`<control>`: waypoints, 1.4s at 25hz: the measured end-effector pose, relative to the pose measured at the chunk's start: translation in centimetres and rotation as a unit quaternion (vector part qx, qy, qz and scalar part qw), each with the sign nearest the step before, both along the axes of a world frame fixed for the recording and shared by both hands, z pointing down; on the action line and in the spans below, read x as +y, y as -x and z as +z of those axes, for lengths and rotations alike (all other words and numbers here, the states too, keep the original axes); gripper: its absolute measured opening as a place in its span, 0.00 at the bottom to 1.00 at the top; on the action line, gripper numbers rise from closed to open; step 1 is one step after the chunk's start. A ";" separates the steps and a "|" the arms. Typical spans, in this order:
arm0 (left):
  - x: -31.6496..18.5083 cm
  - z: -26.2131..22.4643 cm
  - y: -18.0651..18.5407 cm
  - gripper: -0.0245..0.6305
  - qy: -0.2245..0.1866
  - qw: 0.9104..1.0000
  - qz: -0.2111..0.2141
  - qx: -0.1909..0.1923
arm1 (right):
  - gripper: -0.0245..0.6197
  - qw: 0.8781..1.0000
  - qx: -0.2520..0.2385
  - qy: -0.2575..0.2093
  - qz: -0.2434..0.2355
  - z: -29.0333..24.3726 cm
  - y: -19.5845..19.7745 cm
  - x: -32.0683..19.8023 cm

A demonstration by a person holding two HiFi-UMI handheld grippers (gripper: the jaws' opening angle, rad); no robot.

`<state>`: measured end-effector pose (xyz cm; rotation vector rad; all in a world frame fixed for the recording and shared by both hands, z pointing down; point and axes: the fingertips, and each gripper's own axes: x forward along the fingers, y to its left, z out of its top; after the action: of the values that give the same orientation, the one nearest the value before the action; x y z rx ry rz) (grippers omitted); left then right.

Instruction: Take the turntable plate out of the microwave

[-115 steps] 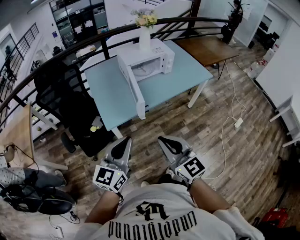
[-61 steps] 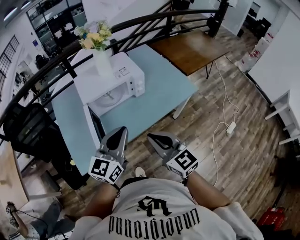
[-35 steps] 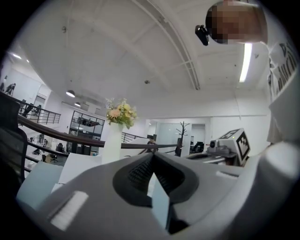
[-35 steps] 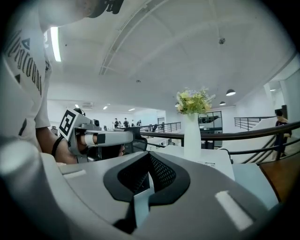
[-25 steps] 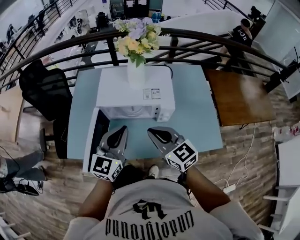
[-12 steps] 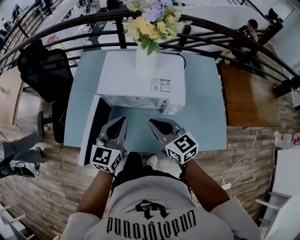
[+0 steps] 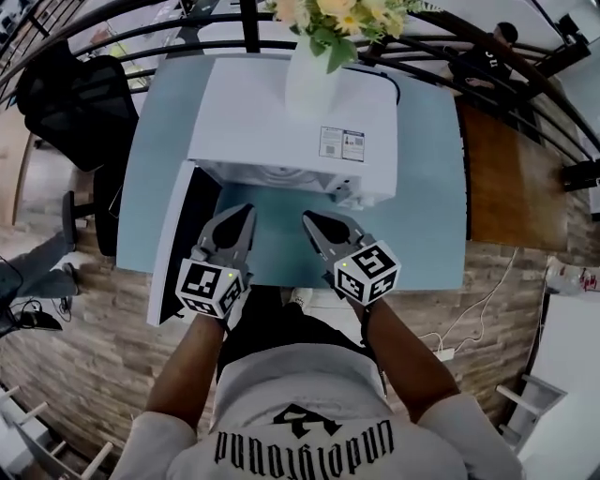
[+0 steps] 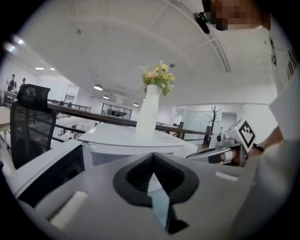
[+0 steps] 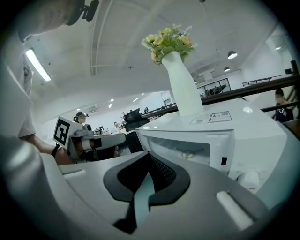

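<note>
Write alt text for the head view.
From above, a person holds the left gripper and right gripper, both shut and empty, in front of a white microwave on a blue table, its door open to the left. A white vase of flowers stands on top.

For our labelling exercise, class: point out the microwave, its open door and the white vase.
microwave (image 7: 244, 108): head view, on its white top panel.
open door (image 7: 204, 199): head view, on its inner face.
white vase (image 7: 314, 84): head view, on its body.
</note>
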<state>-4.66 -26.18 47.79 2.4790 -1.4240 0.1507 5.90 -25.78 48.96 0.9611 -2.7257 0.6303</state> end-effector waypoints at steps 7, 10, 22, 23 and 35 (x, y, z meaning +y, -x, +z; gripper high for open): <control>-1.4 4.3 0.8 0.11 0.033 0.999 -0.007 0.019 | 0.04 0.998 -0.011 0.060 0.022 5.6 1.1 -1.6; -1.8 6.0 1.1 0.11 0.049 0.998 -0.011 0.033 | 0.07 0.995 -0.022 0.090 0.037 7.8 1.3 -2.3; -4.5 10.0 1.9 0.11 0.057 0.997 -0.005 0.059 | 0.18 0.950 -0.167 0.233 0.127 16.0 2.5 -5.7; -4.7 10.2 2.0 0.11 0.058 0.996 -0.005 0.060 | 0.19 0.942 -0.185 0.246 0.136 16.4 2.6 -5.9; -5.1 12.4 2.0 0.11 0.072 0.996 0.004 0.058 | 0.23 0.857 -0.334 0.333 0.209 19.5 4.0 -8.4</control>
<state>-6.69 -31.31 60.24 2.3375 -1.3078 0.1057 1.93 -34.20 68.46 1.2936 -2.3890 2.1613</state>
